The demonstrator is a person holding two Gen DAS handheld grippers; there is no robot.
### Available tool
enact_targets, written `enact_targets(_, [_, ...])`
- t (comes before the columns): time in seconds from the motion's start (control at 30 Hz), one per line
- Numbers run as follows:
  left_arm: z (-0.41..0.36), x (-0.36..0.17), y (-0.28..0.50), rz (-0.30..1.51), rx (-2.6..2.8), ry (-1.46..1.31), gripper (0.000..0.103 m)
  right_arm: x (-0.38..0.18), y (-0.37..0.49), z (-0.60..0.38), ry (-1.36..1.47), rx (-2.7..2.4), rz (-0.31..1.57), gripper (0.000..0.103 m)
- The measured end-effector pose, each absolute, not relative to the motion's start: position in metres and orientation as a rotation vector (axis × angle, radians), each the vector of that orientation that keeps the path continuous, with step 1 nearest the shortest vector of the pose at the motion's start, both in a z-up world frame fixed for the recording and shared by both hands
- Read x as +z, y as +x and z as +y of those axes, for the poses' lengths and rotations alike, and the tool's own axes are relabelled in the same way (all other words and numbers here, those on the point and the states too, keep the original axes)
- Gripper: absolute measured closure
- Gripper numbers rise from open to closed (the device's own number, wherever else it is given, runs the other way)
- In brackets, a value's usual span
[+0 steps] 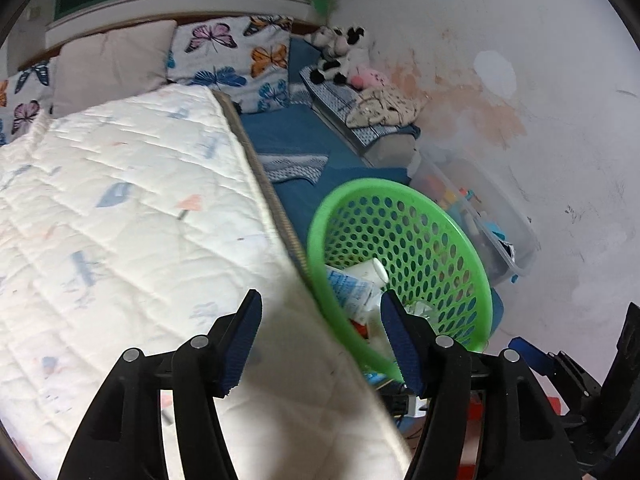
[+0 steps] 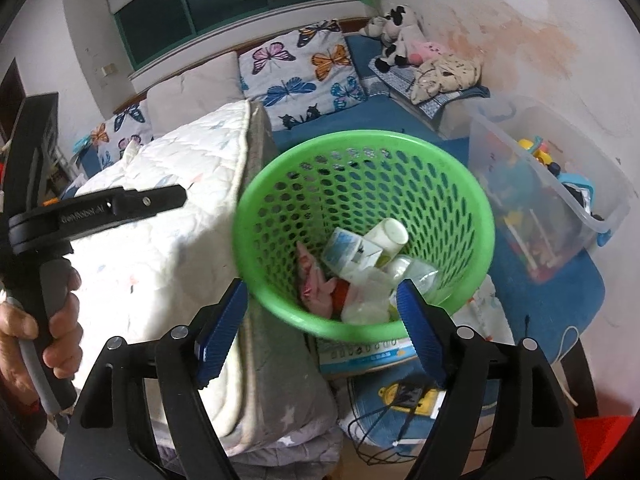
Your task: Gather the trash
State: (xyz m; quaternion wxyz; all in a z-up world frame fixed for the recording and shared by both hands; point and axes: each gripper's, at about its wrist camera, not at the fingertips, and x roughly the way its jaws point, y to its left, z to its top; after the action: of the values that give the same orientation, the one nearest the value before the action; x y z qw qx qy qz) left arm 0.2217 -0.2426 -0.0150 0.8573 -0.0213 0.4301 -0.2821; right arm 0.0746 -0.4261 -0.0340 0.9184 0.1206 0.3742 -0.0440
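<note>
Right gripper [image 2: 322, 306] stood wide open and empty, directly above the basket's [image 2: 460, 184] near rim; trash [image 2: 360, 256] lay inside. Left gripper [image 1: 320, 320], likewise open and empty, hovered over the quilt [image 1: 120, 200] beside the basket.

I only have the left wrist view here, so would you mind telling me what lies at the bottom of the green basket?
Observer: The right wrist view looks straight into the green basket: a white bottle, a blue-and-white carton and pink crumpled wrapping lie among clear plastic.
Operator: Thank you. Is the right gripper holding anything?
Observer: No, the right gripper is open and empty above the basket's near rim.
Operator: And what is under the basket?
Observer: A flat printed box pokes out beneath it, with a black cable lying in front.
</note>
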Motion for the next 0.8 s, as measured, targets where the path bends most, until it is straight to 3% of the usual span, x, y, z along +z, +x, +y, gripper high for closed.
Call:
enact_targets(0.27, [-0.198,-0.001,0.194,0.832,-0.538,-0.03,0.035,-0.027,0.061,-0.394,0.217,-0.08,0.756,0.023])
enact_targets(0.37, [-0.182,0.001,0.185,0.813,-0.521,-0.04,0.025,-0.024,0.054,-0.38,0.201,-0.073,0.751,0.023])
enact_targets(0.8, [-0.122,0.013,0.144,0.741,-0.459,-0.009,0.014,-0.016,0.036,-0.335,0.129,-0.06,0.735,0.02])
